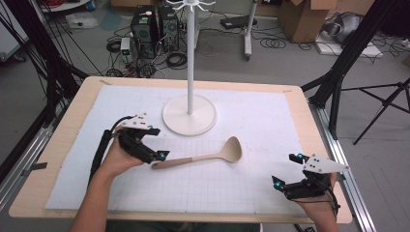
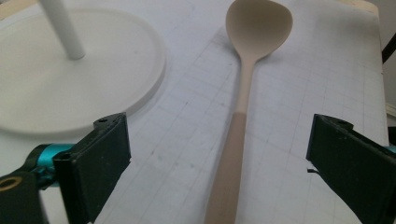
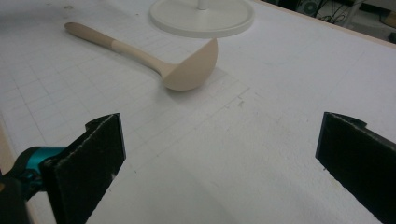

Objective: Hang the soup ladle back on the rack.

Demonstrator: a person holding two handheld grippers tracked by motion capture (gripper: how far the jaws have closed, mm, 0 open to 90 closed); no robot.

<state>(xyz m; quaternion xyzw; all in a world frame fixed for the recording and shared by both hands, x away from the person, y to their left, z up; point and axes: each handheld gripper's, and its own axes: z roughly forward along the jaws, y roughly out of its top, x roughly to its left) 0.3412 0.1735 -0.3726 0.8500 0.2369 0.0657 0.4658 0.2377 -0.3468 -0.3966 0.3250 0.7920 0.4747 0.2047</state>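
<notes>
A beige ladle [image 1: 203, 157] lies flat on the white gridded mat, bowl to the right, darker handle end to the left. My left gripper [image 1: 157, 145] is open right at the handle end; in the left gripper view the ladle [image 2: 243, 112] runs up between the two wide-apart jaws, its handle near the bottom edge. My right gripper [image 1: 287, 170] stands open near the table's front right, well away from the ladle [image 3: 159, 58], with bare mat between its jaws. A white stand [image 1: 189, 113] with a round base and tall pole rises behind the ladle.
The stand's round base [image 2: 70, 79] lies close to the left of the ladle's handle. The wooden table edge [image 1: 309, 116] frames the mat [image 1: 251, 121]. Computers, cables and boxes sit on the floor beyond the table.
</notes>
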